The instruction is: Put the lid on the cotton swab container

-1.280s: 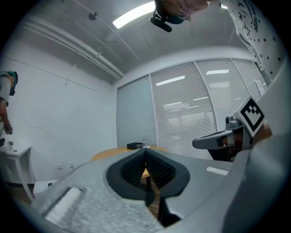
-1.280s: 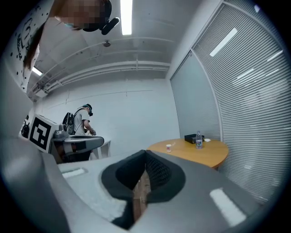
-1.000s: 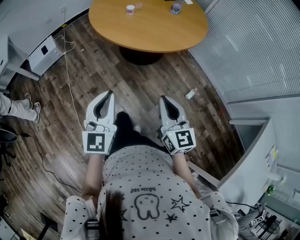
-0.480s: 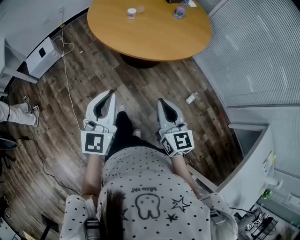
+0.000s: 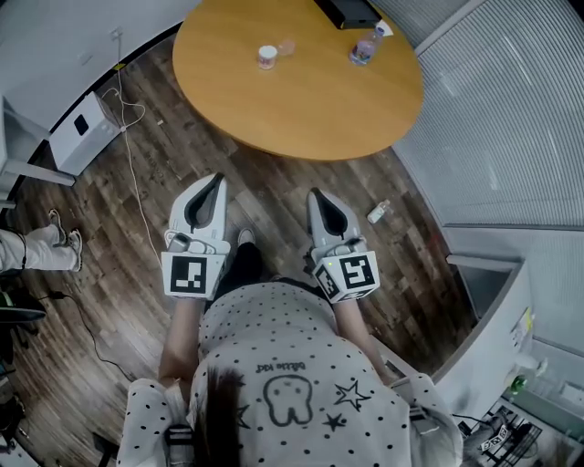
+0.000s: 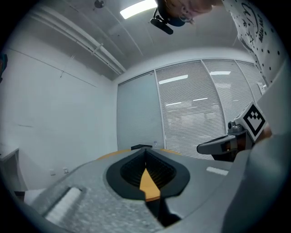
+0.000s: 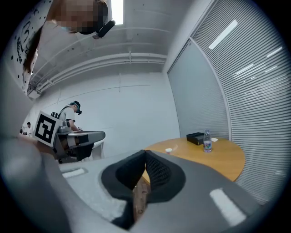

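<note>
A small white cotton swab container (image 5: 266, 57) stands on the far part of the round wooden table (image 5: 310, 100), with its clear lid (image 5: 286, 46) lying just to its right, apart from it. In the right gripper view the container (image 7: 168, 149) is a small white spot on the table top. My left gripper (image 5: 215, 180) and right gripper (image 5: 315, 193) are held side by side over the wood floor, short of the table's near edge. Both point level toward the table. Each is shut and holds nothing; the left gripper (image 6: 145, 151) and right gripper (image 7: 145, 153) show jaw tips pressed together.
A water bottle (image 5: 365, 47) and a black box (image 5: 347, 11) sit at the table's far right. Another small bottle (image 5: 378, 212) lies on the floor to the right. A white unit (image 5: 80, 128) with a cable stands left. A person's legs (image 5: 36, 248) show at far left. Blinds (image 5: 511, 109) line the right.
The table has come closer and lower in the head view, showing more of its top. Both shut grippers were carried forward together toward it, keeping their side-by-side pose.
</note>
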The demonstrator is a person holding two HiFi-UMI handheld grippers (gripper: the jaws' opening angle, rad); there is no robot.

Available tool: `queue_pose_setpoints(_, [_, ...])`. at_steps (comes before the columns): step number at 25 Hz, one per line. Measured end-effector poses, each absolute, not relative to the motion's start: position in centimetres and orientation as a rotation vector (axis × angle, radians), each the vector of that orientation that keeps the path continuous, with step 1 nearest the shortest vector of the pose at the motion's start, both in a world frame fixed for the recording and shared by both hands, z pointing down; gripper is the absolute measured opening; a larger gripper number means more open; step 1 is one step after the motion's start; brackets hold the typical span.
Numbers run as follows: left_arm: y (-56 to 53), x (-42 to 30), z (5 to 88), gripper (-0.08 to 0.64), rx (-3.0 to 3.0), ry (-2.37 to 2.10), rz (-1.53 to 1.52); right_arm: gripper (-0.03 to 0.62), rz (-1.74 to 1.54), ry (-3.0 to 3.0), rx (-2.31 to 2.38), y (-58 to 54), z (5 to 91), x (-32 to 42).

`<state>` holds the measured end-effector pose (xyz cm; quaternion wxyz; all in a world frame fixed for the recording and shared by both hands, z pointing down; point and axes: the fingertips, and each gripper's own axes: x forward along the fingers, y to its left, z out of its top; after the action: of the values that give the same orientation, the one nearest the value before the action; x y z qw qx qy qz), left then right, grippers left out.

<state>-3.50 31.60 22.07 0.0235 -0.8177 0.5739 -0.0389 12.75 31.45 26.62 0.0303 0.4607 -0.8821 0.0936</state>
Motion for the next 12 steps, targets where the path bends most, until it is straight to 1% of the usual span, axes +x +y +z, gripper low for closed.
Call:
queue_pose_setpoints(6, [27.8, -7.0, 23.0, 0.009, -2.556, 1.775, -0.135, 0.005, 0.293, -2.703, 1.431, 27.5, 26.9, 9.5])
queue_pose_setpoints(12, [25.5, -9.2, 23.7, 0.009, -2.580, 1.788, -0.148, 0.005, 0.280, -2.678, 1.479, 25.2, 26.5, 8.5])
